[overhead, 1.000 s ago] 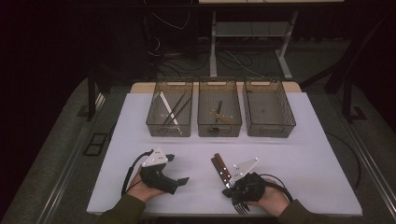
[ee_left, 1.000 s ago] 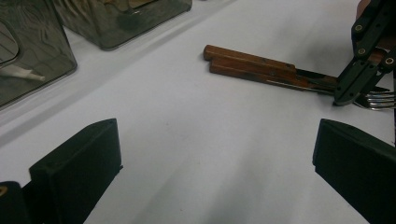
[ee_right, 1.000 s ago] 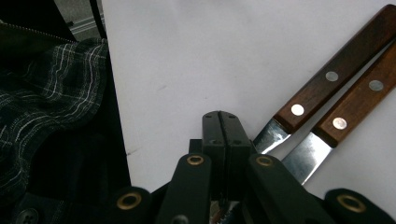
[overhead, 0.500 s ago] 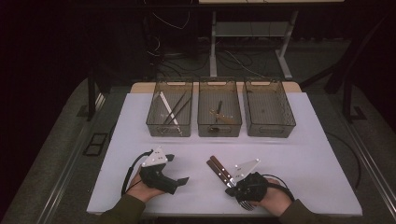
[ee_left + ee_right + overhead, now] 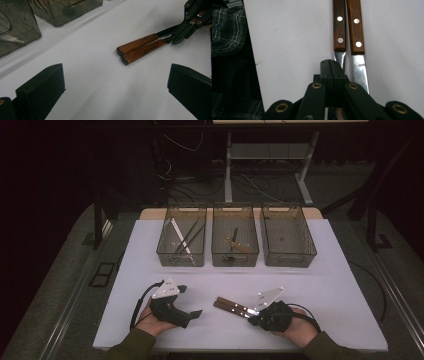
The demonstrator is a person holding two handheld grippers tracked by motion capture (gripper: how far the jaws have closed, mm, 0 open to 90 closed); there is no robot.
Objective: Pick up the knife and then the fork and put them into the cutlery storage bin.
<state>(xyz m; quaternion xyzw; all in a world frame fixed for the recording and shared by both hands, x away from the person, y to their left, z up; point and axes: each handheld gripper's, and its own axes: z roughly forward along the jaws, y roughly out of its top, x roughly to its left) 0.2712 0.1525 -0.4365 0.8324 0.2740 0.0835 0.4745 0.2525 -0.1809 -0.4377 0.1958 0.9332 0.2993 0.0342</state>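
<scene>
Two wood-handled knives [image 5: 231, 305] [image 5: 140, 47] [image 5: 348, 30] lie side by side on the white table [image 5: 320, 285], handles pointing left in the high view. My right gripper [image 5: 251, 313] [image 5: 333, 70] sits at their blade end with its jaws pressed together; nothing shows between the tips, and the blades lie just beside them. The left gripper view has that gripper [image 5: 183, 28] at the top right, over the blades. My left gripper [image 5: 189, 301] [image 5: 112, 85] rests on the table left of the knives, open, with only bare table between its fingers.
Three clear bins stand in a row at the back: the left bin [image 5: 181, 255] holds long thin sticks, the middle bin [image 5: 235, 257] a wood-handled utensil, and the right bin [image 5: 288, 256] looks bare. The table's front edge runs just under both hands.
The two knives have swung so their handles point further left and lie flatter across the table. The right hand shifted slightly with them. The left gripper has not moved.
</scene>
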